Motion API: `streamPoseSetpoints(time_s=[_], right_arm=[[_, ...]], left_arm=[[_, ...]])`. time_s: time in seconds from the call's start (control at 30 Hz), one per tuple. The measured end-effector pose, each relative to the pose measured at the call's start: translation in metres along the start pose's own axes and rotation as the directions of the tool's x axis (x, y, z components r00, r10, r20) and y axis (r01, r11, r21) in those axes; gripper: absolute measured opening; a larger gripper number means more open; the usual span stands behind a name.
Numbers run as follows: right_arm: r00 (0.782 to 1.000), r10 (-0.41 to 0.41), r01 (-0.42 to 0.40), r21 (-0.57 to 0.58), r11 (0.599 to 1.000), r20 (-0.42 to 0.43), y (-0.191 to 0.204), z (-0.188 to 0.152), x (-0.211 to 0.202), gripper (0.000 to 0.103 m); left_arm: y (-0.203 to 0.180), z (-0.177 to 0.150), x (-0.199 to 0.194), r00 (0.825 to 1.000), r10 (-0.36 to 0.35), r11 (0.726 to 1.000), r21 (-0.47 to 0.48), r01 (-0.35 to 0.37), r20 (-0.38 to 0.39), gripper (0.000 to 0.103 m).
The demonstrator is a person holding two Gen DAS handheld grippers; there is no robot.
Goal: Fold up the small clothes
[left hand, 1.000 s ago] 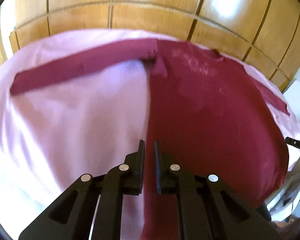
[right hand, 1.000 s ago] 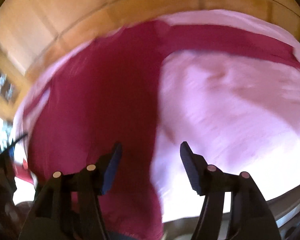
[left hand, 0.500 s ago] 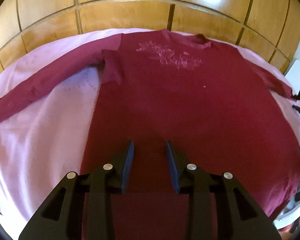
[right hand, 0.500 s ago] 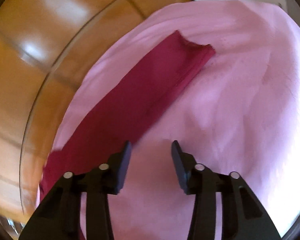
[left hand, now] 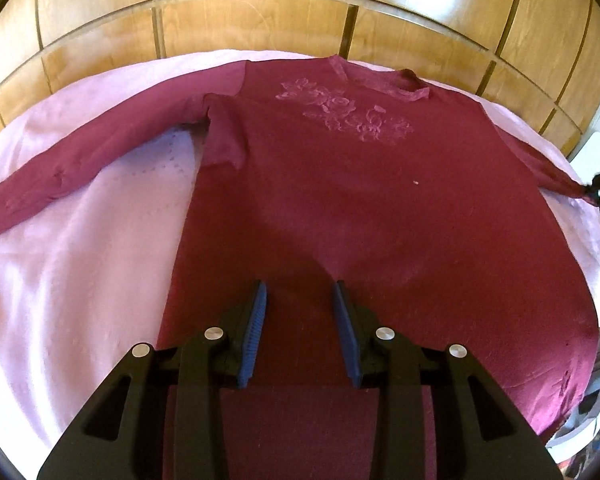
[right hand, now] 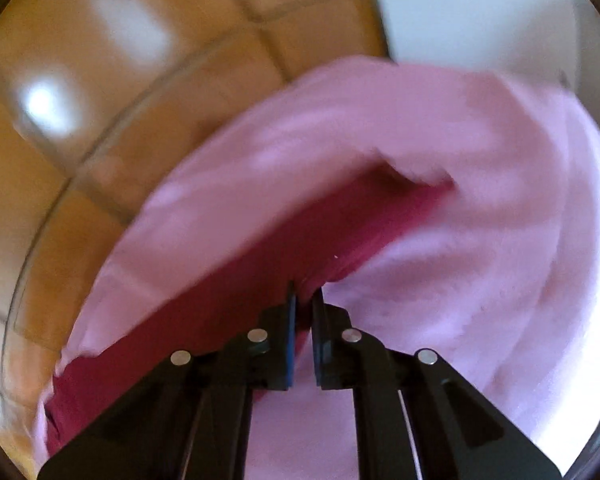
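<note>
A maroon long-sleeved shirt (left hand: 340, 208) with a floral print on the chest lies flat, front up, on a pink sheet (left hand: 80, 280). Its left sleeve (left hand: 100, 152) stretches out to the left. My left gripper (left hand: 298, 296) hovers over the lower middle of the shirt, open, with nothing pinched between its blue pads. At the far right edge of the left wrist view, my right gripper (left hand: 598, 192) grips the end of the other sleeve. In the blurred right wrist view, that gripper (right hand: 304, 296) is shut on the maroon sleeve (right hand: 340, 232), and the fabric bunches at its fingertips.
A glossy wooden panelled wall (left hand: 300, 12) runs right behind the far edge of the sheet. A white object (left hand: 596, 152) stands past the sheet's right edge. A white wall (right hand: 480, 8) shows beyond the sheet in the right wrist view.
My left gripper shifted over the middle of the shirt and its jaws opened. My right gripper swung out to the sleeve and closed on the sleeve's end.
</note>
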State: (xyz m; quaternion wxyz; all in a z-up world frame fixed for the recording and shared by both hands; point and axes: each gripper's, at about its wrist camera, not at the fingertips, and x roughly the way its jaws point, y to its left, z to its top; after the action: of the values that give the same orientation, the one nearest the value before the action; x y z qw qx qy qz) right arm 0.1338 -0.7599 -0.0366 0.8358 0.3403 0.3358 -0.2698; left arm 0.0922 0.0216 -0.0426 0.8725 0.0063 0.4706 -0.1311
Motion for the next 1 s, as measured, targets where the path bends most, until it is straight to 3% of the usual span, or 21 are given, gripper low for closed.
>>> streamPoseSetpoints(time_s=[0.07,0.17,0.27,0.37,0.5,0.6,0.67,0.7,0.77,0.83,0.9,1.0], right_arm=[[0.997,0.081,-0.080,-0.118,0.990,0.004,0.044,-0.005,-0.013,0.006],[0.980,0.199,-0.197,-0.277,0.940,-0.021,0.119,-0.021,-0.028,0.006],[0.946,0.309,-0.321,-0.395,0.861,-0.095,0.196,-0.055,-0.036,0.006],[0.895,0.396,-0.446,-0.470,0.762,-0.207,0.273,-0.105,-0.038,0.006],[0.838,0.431,-0.546,-0.534,0.646,-0.335,0.342,-0.174,-0.037,0.005],[0.806,0.411,-0.592,-0.577,0.563,-0.427,0.371,-0.229,-0.038,0.006],[0.789,0.394,-0.614,-0.584,0.531,-0.472,0.378,-0.251,-0.039,0.017],[0.782,0.397,-0.623,-0.583,0.521,-0.481,0.378,-0.256,-0.041,0.023],[0.777,0.424,-0.630,-0.575,0.522,-0.465,0.373,-0.252,-0.046,0.046],[0.779,0.450,-0.626,-0.550,0.552,-0.436,0.347,-0.245,-0.055,0.053],[0.788,0.458,-0.616,-0.519,0.593,-0.412,0.316,-0.229,-0.058,0.054],[0.826,0.421,-0.563,-0.505,0.654,-0.375,0.267,-0.218,-0.066,0.054]], left_arm=[[0.001,0.002,-0.001,1.000,-0.014,1.000,-0.004,0.014,-0.001,0.034],[0.005,0.007,-0.002,0.999,-0.048,0.998,-0.031,0.048,0.004,0.034],[0.011,0.012,-0.007,0.996,-0.085,0.993,-0.075,0.087,0.023,0.034],[0.013,0.018,-0.012,0.994,-0.101,0.991,-0.081,0.105,0.045,0.034],[0.015,0.030,-0.019,0.990,-0.123,0.988,-0.083,0.129,0.074,0.034],[0.018,0.044,-0.020,0.984,-0.145,0.983,-0.096,0.154,0.099,0.033],[0.020,0.053,-0.019,0.981,-0.158,0.979,-0.110,0.170,0.110,0.034],[0.020,0.060,-0.019,0.979,-0.169,0.976,-0.117,0.182,0.116,0.034],[0.022,0.067,-0.019,0.977,-0.173,0.974,-0.123,0.189,0.127,0.034],[0.023,0.077,-0.015,0.975,-0.179,0.973,-0.125,0.196,0.134,0.034],[0.024,0.085,-0.010,0.974,-0.182,0.972,-0.128,0.199,0.134,0.034],[0.025,0.100,0.005,0.976,-0.180,0.972,-0.130,0.195,0.119,0.034]])
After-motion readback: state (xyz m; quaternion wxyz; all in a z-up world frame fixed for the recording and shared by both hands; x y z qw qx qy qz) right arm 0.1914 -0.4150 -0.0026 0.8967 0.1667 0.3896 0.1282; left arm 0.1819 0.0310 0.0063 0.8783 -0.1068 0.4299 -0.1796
